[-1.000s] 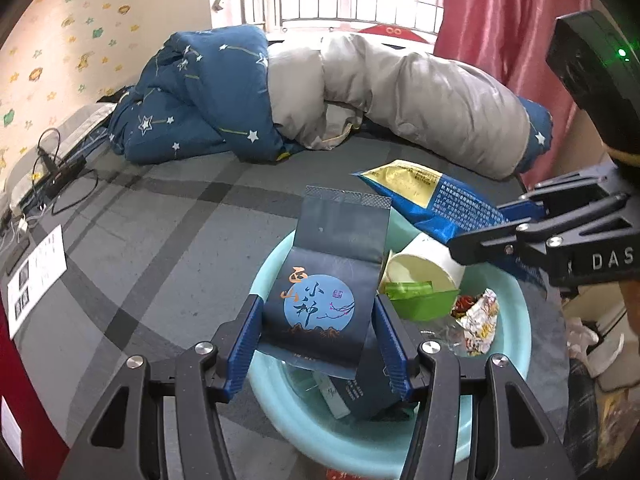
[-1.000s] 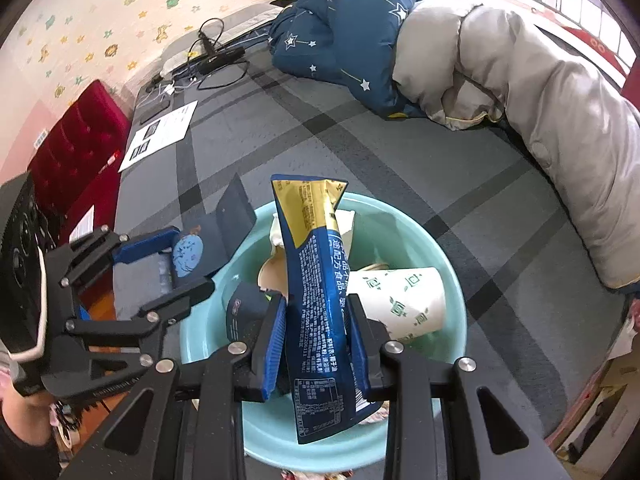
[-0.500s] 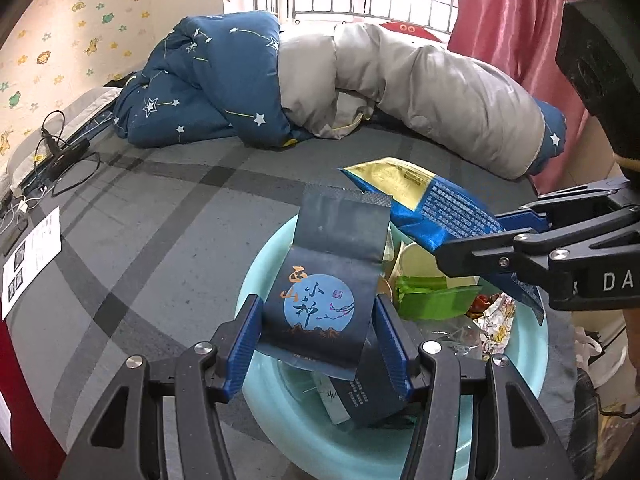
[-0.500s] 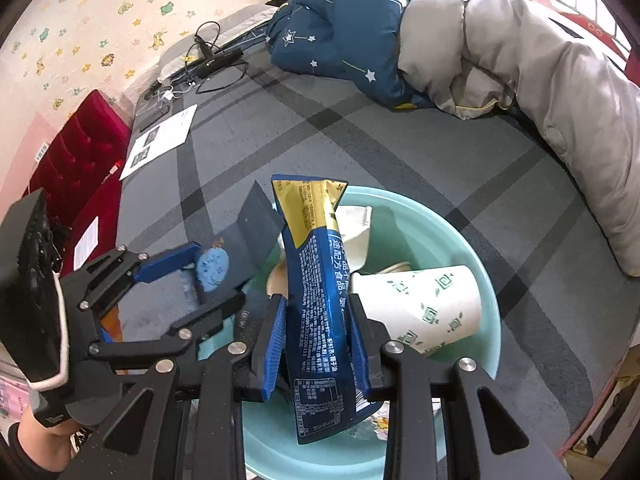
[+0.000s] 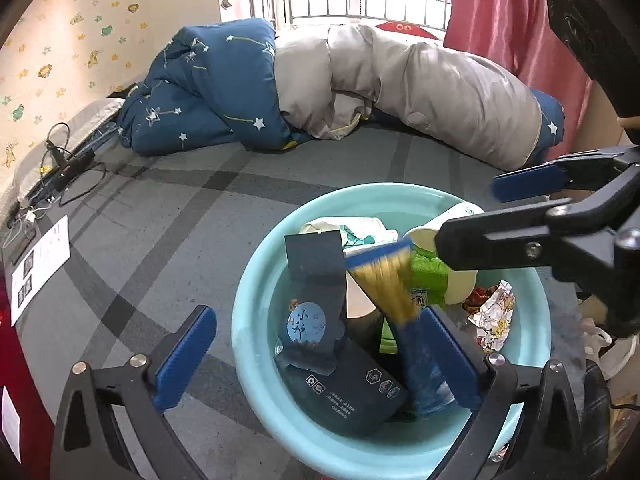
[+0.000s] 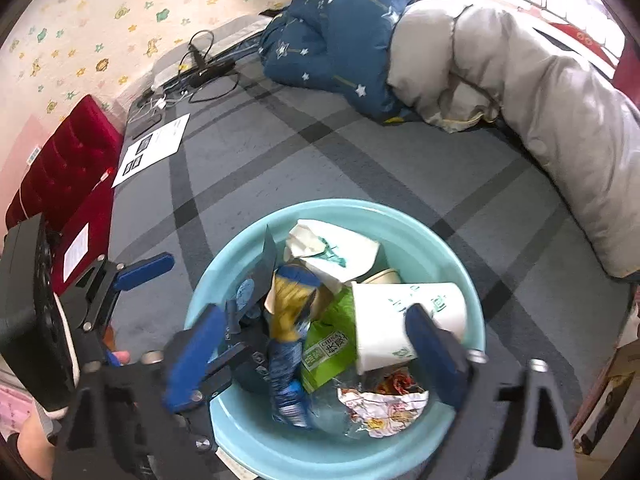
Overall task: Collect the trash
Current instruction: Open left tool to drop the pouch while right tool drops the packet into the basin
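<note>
Turquoise plastic basin (image 5: 256, 320) on the near right of the grey striped bed (image 5: 168, 216), already loaded with trash. Inside: dark tea pouch (image 5: 316, 300) leaning at the left, blue-and-gold snack bag (image 5: 400, 292) blurred beside it, apparently mid-drop, green packet (image 6: 328, 344), printed paper cup (image 6: 404, 320) on its side, crumpled wrapper (image 6: 380, 404) toward the near right, crushed white cup (image 6: 332, 252) at the far rim. Left tongs (image 5: 316, 360) spread wide, clamping nothing, hanging over the basin's near left edge. Right tongs (image 6: 316, 356) likewise wide apart and empty, straddling the heap. Seemingly close to finished: no loose litter visible on the open bed. Still lying out, probably not trash: white printed sheet (image 6: 154, 148) at the far left, tangle of cables (image 6: 200, 68) by the wall, rolled duvet (image 5: 360, 92) at the far side. Left to do, if anything: checking edges hidden from both views.
</note>
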`<state>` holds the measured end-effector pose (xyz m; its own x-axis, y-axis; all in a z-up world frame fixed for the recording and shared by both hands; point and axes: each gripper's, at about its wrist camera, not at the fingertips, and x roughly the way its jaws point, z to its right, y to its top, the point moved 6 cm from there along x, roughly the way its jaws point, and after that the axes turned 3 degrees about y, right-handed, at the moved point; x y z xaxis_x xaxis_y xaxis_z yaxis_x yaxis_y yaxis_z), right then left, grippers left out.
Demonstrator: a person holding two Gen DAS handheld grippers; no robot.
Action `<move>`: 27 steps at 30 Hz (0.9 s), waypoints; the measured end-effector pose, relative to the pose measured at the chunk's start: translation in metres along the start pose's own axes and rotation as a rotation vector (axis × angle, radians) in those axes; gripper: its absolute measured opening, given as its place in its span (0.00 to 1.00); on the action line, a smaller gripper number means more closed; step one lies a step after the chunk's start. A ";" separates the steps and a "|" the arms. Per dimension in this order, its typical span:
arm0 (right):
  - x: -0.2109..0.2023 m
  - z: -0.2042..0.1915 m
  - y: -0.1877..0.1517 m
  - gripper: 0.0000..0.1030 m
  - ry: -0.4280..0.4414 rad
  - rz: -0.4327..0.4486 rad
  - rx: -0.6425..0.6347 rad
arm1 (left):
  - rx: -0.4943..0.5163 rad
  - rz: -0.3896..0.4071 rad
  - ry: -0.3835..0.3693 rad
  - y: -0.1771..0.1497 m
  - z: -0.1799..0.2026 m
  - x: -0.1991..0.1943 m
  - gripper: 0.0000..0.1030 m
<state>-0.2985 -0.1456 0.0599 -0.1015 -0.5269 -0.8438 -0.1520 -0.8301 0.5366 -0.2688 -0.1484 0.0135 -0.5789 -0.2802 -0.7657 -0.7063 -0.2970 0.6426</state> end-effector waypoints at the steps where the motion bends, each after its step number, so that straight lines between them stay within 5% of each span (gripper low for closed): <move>1: -0.002 0.000 -0.001 0.98 -0.006 -0.002 -0.002 | 0.005 0.009 0.004 0.000 0.001 -0.003 1.00; 27: -0.064 -0.003 -0.059 1.00 -0.116 0.038 -0.093 | 0.015 0.078 0.129 -0.043 0.020 -0.080 1.00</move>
<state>-0.2801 -0.0640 0.0820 -0.2195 -0.5381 -0.8138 -0.0546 -0.8260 0.5610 -0.2003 -0.0952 0.0471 -0.5755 -0.4171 -0.7034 -0.6681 -0.2563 0.6986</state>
